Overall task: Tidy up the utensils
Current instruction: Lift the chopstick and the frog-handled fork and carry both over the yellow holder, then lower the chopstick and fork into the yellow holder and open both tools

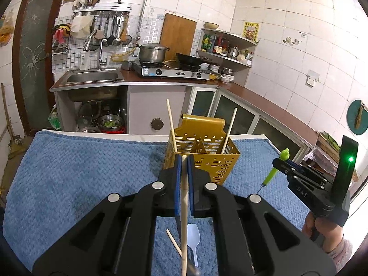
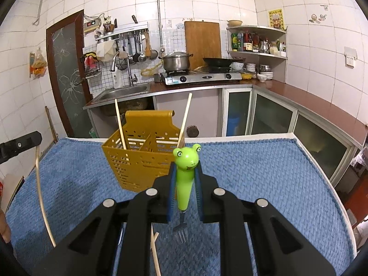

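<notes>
A yellow perforated utensil holder [image 1: 207, 151] [image 2: 140, 158] stands on the blue towel [image 1: 80, 179] with two chopsticks [image 1: 171, 126] [image 2: 120, 124] upright in it. My left gripper [image 1: 184, 161] is shut on a wooden chopstick [image 1: 184, 218], just before the holder's near rim; that chopstick also shows in the right wrist view [image 2: 41, 195]. My right gripper [image 2: 185, 172] is shut on a green frog-handled fork [image 2: 185, 179], tines down, to the right of the holder; it shows in the left wrist view [image 1: 273, 172]. A loose chopstick [image 1: 173, 241] [image 2: 154, 253] and a pale plastic spoon [image 1: 193, 237] lie on the towel below.
The towel covers a table with a white edge [image 2: 253, 136]. Beyond are a kitchen counter [image 2: 310, 101], a sink [image 1: 92, 77], a gas stove [image 1: 174, 70] with a pot and a wok, and a corner shelf [image 2: 257, 41].
</notes>
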Motion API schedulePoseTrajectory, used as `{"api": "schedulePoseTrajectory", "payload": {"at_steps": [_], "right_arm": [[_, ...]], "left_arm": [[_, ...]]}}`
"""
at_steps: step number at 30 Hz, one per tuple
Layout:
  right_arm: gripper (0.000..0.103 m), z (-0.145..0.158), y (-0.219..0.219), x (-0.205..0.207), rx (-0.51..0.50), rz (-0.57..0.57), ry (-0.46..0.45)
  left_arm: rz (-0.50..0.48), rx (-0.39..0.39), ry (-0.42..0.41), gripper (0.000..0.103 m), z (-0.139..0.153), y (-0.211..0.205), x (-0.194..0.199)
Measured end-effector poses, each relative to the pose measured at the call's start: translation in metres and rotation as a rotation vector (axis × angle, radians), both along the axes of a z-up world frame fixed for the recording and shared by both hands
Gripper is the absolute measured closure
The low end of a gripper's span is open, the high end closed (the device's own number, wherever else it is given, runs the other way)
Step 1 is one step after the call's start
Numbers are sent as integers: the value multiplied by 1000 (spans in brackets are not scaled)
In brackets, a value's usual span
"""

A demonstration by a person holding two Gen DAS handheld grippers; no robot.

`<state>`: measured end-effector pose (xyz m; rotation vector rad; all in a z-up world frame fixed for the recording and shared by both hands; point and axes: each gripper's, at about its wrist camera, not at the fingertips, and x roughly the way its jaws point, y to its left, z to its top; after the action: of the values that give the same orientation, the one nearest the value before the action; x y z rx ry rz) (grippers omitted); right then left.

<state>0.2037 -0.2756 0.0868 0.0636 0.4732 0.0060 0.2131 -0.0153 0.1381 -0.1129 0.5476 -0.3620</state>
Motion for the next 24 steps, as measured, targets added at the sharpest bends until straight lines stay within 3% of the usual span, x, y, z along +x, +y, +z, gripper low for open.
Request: {"api": "schedulePoseTrajectory", "payload": {"at_steps": [8, 13, 24], "right_arm": [[87, 18, 5, 8, -21, 7, -23], [87, 40, 9, 15, -30, 8, -41], [87, 113, 15, 56, 0, -60, -89]], "left_arm": [[-11, 13, -11, 99, 13, -3, 5], [6, 40, -60, 99, 29, -11, 13], [40, -2, -296, 99, 126, -35, 54]]}}
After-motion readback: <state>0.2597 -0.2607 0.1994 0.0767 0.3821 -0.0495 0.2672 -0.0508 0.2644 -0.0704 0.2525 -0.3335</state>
